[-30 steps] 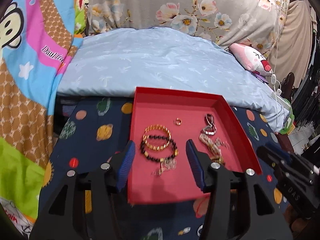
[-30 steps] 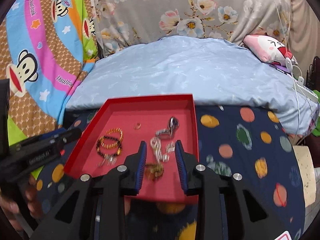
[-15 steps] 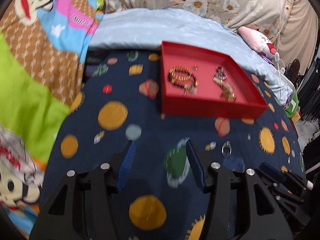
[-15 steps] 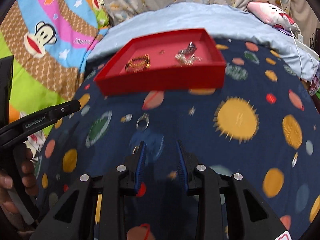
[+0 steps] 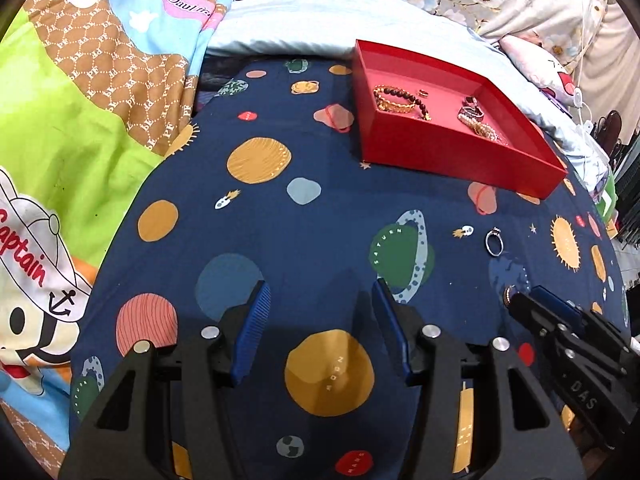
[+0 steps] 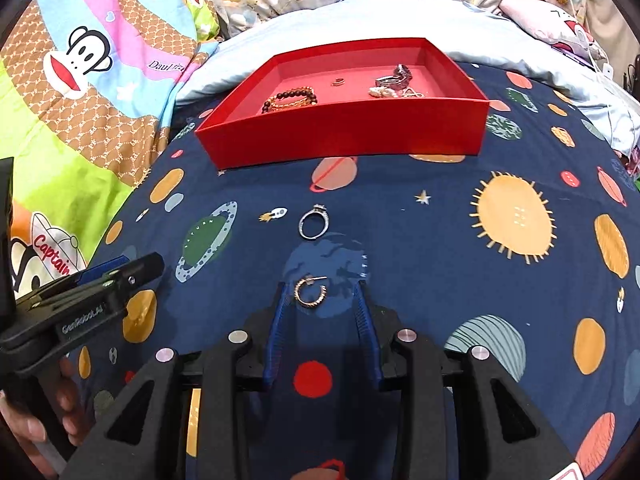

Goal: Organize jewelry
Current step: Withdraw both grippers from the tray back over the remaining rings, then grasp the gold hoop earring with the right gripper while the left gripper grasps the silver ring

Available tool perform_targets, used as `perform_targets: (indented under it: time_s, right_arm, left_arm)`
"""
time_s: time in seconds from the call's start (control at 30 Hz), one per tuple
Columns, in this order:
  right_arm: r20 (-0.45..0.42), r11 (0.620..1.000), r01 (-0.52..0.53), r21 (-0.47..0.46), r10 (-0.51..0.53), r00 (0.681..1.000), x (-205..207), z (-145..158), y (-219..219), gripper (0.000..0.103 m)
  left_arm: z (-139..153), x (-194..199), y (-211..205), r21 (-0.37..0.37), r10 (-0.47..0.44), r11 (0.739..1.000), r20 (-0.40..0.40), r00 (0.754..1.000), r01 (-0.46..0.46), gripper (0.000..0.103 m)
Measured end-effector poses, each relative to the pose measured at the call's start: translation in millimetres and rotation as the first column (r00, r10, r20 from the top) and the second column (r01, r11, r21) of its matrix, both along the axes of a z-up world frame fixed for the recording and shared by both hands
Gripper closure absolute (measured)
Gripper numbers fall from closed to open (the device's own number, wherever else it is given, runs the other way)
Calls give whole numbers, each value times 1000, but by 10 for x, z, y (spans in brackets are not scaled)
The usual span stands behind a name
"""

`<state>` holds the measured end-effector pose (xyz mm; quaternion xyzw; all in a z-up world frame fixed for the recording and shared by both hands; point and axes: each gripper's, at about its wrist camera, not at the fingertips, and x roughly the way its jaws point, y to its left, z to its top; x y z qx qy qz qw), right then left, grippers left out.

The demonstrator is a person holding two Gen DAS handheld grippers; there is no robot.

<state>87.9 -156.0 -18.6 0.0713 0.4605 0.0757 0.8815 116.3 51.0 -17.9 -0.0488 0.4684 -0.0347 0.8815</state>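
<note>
A red tray (image 6: 344, 140) (image 5: 452, 156) sits on the navy planet-print cloth and holds beaded bracelets (image 6: 290, 98) (image 5: 396, 98), a small ring (image 6: 339, 82) and a heap of chains (image 6: 394, 82) (image 5: 478, 118). A silver ring (image 6: 315, 222) (image 5: 494, 241) lies loose on the cloth in front of the tray. A gold hoop earring (image 6: 310, 292) lies between the tips of my open right gripper (image 6: 320, 294), not clamped. My left gripper (image 5: 320, 300) is open and empty, low over the cloth, left of the right gripper (image 5: 532, 304).
A light blue pillow (image 6: 332, 24) lies behind the tray. A cartoon monkey blanket (image 5: 80, 100) covers the left side. A pink plush toy (image 6: 556, 20) and a white cable (image 6: 600, 62) are at the far right. The left gripper (image 6: 80, 300) shows at the lower left of the right wrist view.
Both grippers pulled back from over the tray toward the near part of the cloth. The right gripper now brackets the gold hoop earring. The silver ring came into view.
</note>
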Motion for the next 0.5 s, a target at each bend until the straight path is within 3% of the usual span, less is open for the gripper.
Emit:
perform_targets:
  time_s: [0.27, 0.5]
  right_arm:
    - [11, 1000, 4, -21, -4, 1000, 46, -11, 51, 70]
    - [29, 995, -17, -102, 20, 999, 9, -20, 170, 69]
  left_arm:
    - [-9, -24, 7, -6, -9, 1000, -2, 1000, 9, 52]
    - [-16, -45, -16, -8, -13, 1000, -4, 1000, 13, 52]
